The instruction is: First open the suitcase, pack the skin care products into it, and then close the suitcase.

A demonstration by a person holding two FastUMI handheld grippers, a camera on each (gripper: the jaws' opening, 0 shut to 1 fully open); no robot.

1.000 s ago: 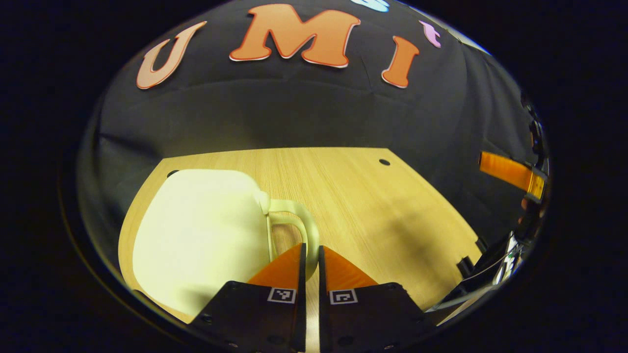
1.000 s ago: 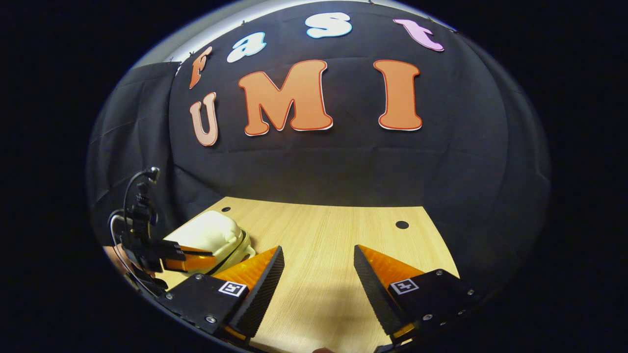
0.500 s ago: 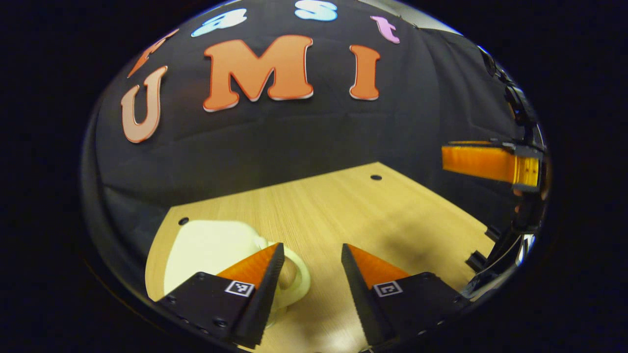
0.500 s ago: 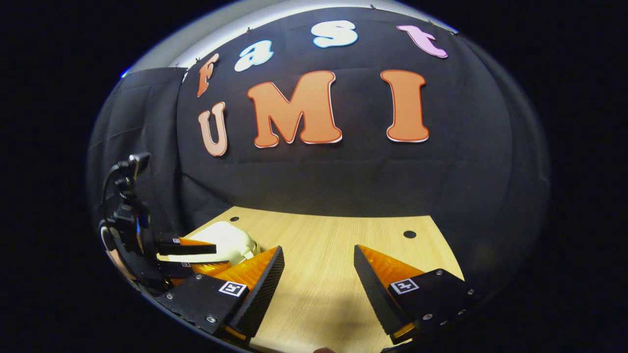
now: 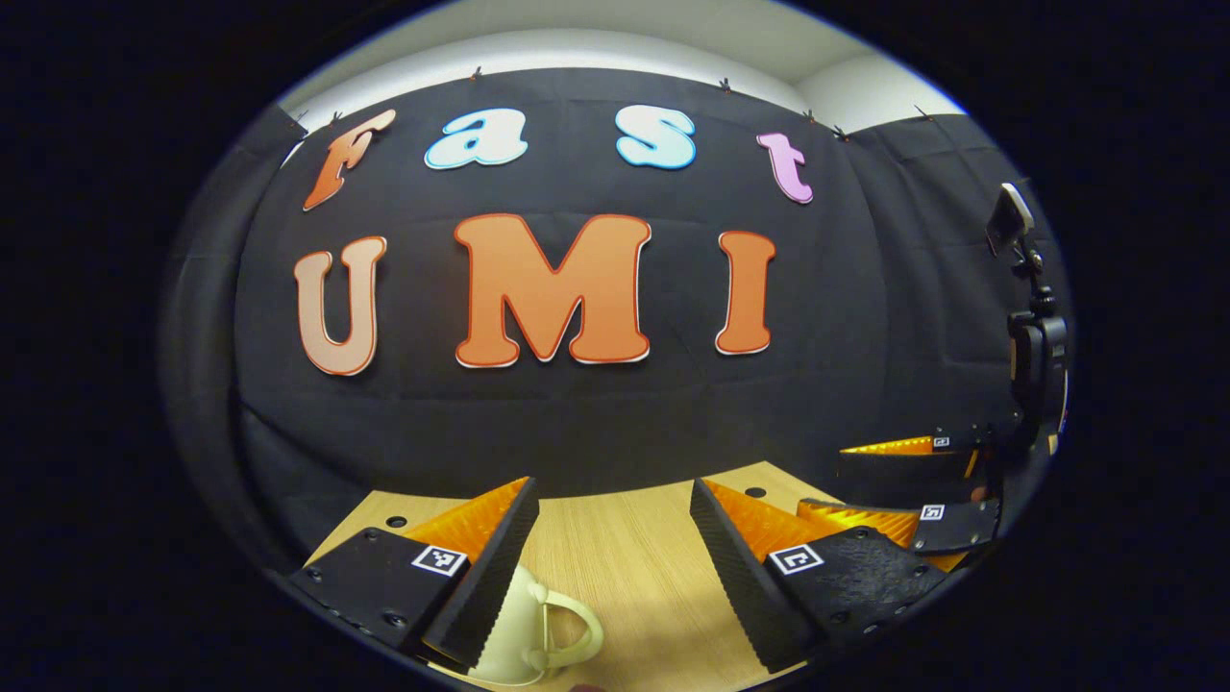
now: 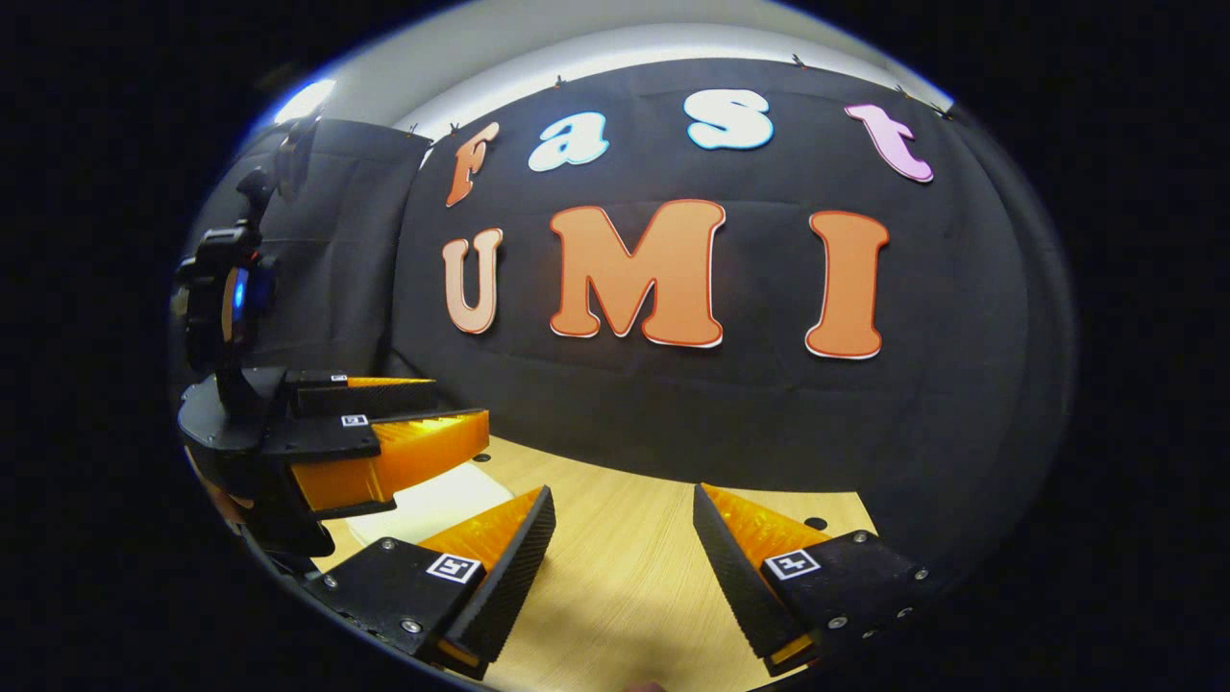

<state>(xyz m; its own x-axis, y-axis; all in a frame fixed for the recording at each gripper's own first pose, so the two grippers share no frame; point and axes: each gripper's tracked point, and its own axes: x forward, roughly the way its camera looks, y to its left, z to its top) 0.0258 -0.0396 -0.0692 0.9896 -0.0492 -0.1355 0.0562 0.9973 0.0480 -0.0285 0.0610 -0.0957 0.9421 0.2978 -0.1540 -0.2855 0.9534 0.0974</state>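
The left gripper point(image 5: 612, 500) is lifting away from the suitcase point(image 5: 524, 625): a second ago its fingers were pinched together at the handle point(image 5: 567, 630), half a second ago they were spreading, and now they are standing wide apart, released, holding nothing. The cream suitcase is lying on the counter point(image 5: 625, 577) low in the left gripper view, its handle showing just beside the left finger; whether that finger is touching it I cannot tell. The shell is looking closed, so, with both grippers backing up toward the wall, I judge the task to be at or very near its end, though the products are out of sight and the packing cannot be confirmed from here.

The right gripper point(image 6: 623, 505) is hanging above the bare counter point(image 6: 615, 586), fingers spread wide, grasping nothing and touching nothing. In the right gripper view the left gripper point(image 6: 452, 423) is hovering off to the side, above the pale suitcase point(image 6: 432, 500), clear of it. The right gripper point(image 5: 865, 481) is showing at the edge of the left gripper view, also raised.
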